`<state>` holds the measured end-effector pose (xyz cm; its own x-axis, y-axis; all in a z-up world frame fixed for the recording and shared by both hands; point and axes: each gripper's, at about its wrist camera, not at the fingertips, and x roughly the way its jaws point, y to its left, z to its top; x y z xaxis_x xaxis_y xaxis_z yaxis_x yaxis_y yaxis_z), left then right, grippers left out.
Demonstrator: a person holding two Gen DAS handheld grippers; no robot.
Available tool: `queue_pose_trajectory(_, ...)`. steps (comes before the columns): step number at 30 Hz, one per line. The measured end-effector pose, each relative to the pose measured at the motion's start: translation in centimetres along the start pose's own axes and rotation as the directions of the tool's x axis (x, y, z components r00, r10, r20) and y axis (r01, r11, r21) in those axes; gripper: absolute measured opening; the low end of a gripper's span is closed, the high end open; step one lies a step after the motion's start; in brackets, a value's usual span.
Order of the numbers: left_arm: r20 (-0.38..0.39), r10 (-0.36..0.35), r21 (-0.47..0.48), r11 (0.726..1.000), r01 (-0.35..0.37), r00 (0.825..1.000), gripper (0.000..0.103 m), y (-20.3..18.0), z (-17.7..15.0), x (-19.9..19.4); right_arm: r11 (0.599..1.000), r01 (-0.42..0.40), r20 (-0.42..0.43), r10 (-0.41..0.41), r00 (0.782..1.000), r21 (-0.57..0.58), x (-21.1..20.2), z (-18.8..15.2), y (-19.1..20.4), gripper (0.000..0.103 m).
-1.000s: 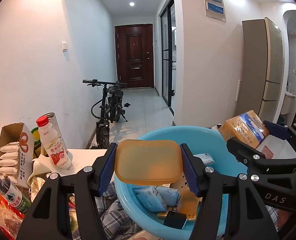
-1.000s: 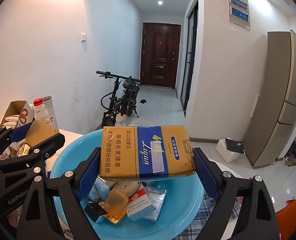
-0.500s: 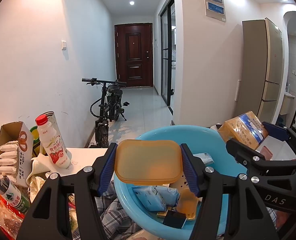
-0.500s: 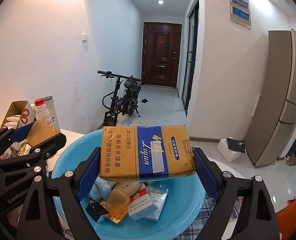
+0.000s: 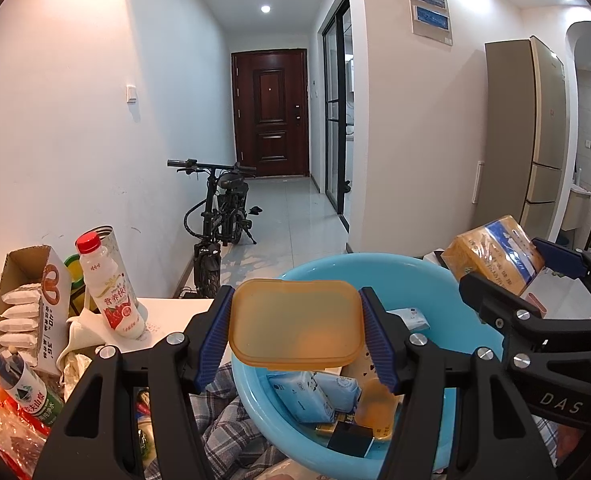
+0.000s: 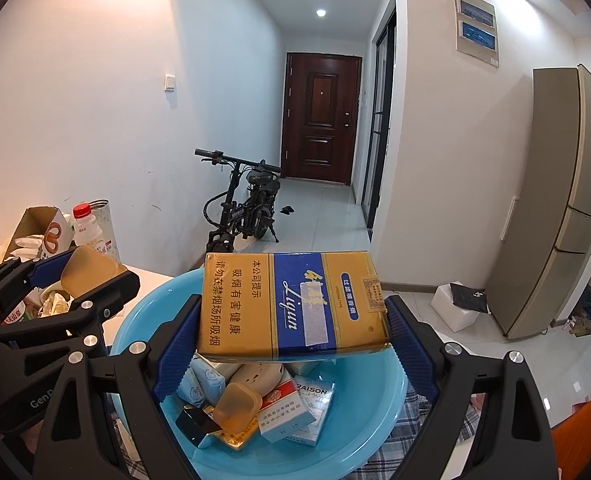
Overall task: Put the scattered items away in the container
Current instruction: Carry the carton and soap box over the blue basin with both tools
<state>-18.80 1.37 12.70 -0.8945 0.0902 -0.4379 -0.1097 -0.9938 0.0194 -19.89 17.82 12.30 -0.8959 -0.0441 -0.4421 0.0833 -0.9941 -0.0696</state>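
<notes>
Left claw (image 5: 296, 330) clamping an amber lid (image 5: 296, 322), right claw (image 6: 293, 344) gripping a yellow-blue carton (image 6: 291, 306), both above the blue basin (image 6: 359, 432) at lower centre

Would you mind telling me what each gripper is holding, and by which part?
The left gripper clamps an orange lid by its two short ends; the right gripper clamps a yellow-and-blue cigarette carton by its ends.

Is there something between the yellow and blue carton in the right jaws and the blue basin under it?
Nothing visible blocks it. The right gripper holds the carton over the open blue basin; below lie only items already inside, such as the small packs.
</notes>
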Motion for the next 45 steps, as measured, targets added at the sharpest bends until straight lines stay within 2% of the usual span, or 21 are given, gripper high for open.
queue_pose_trajectory(45,0.011,0.01,0.007,1.0,-0.01,1.0,0.059,0.43,0.55,-0.58,1.0,-0.005,0.001,0.005,1.0,0.005,-0.51,0.1,-0.29,0.09)
